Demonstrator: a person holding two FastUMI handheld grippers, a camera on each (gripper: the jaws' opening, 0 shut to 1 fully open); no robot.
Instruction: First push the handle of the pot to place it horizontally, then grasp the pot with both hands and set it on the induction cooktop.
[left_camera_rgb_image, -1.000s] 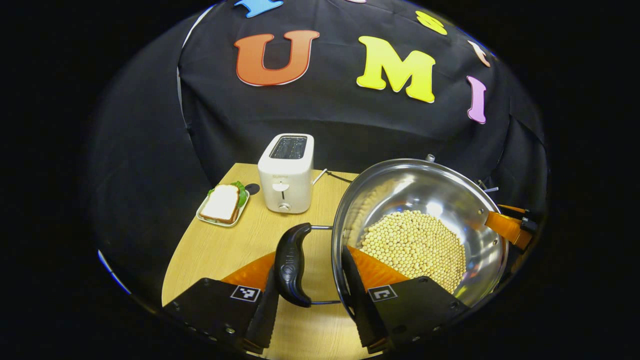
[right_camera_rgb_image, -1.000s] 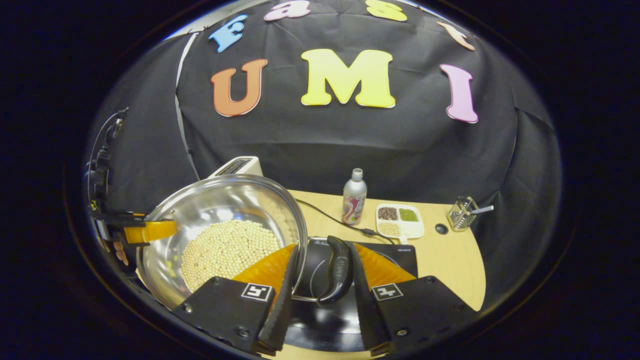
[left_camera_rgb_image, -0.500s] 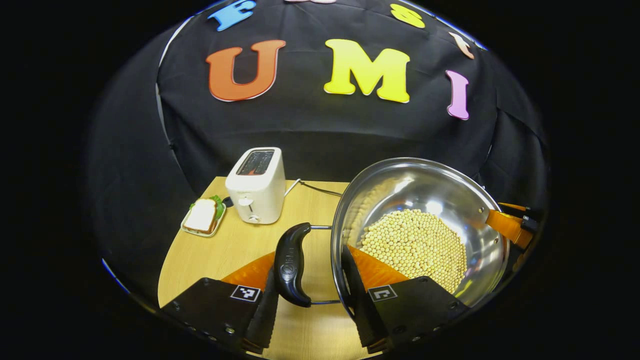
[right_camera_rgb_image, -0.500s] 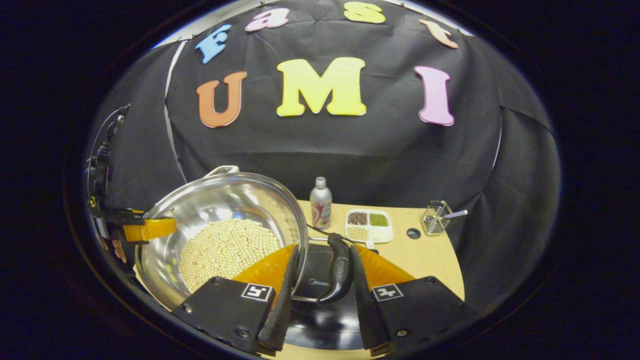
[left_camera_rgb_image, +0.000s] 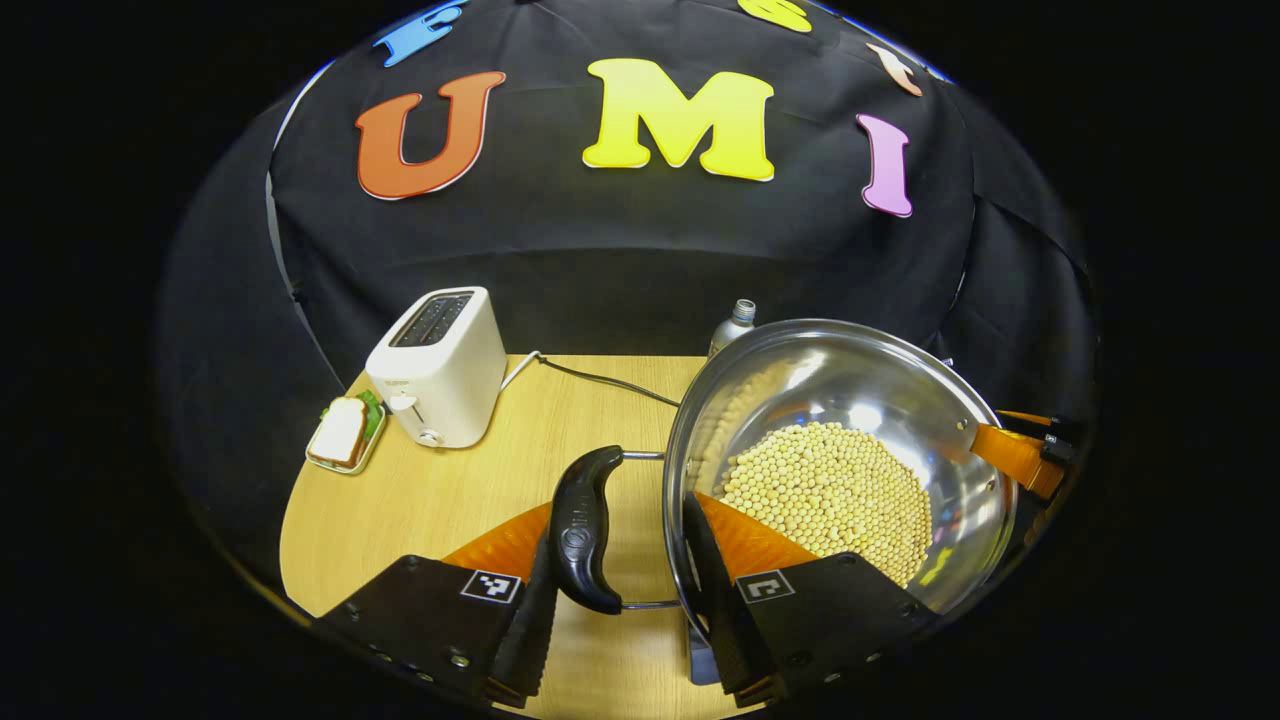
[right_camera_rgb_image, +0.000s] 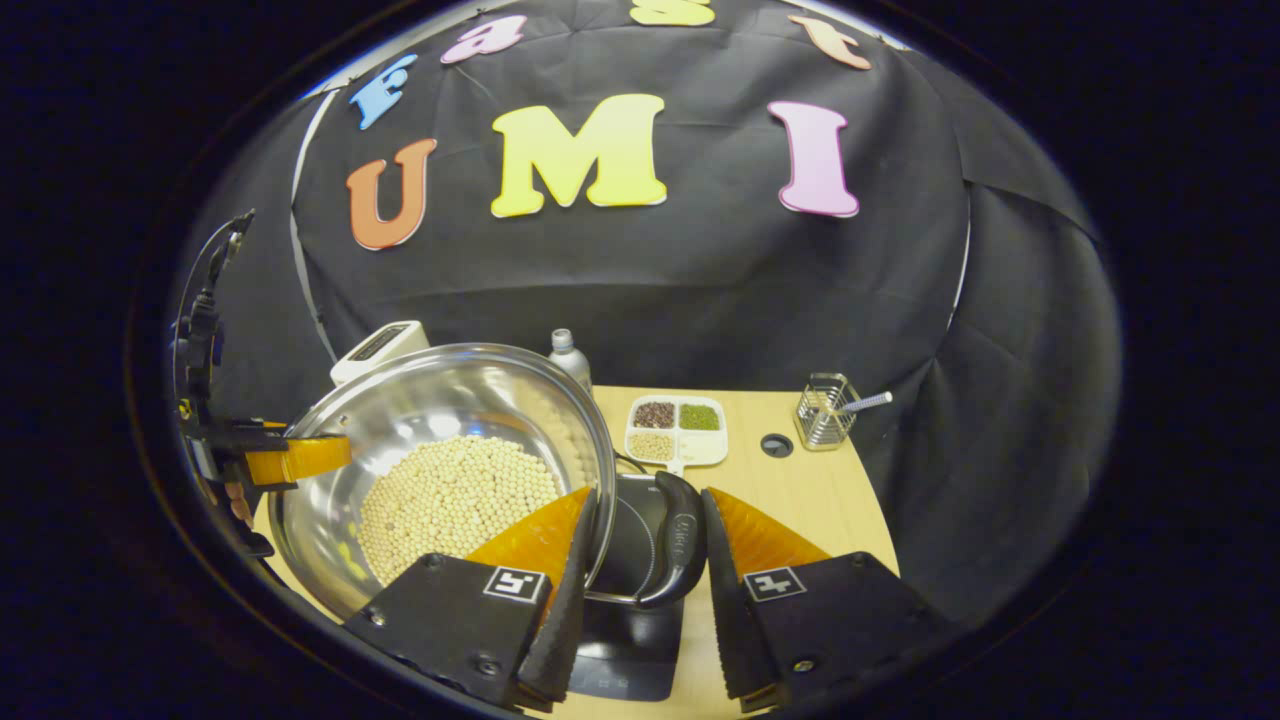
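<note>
Since a second ago, both tools have carried the round stainless-steel pot rightward: in the left gripper view the white toaster and sandwich plate have slid left, and in the right gripper view more of the flat black induction cooktop has come under the pot's near edge. I hold the pot aloft between the tools, its two handles lying level along the left-right axis. My left tool brackets the curved black left handle, the inner finger against the rim; I cannot tell whether both fingers press it. My right tool is closed narrowly on the black right handle. Pale round beans cover the pot's floor. From the right tool the cooktop lies directly below and slightly forward, so the descent appears short. A three-compartment white dish holds dark, green and pale grains on the wooden surface.
</note>
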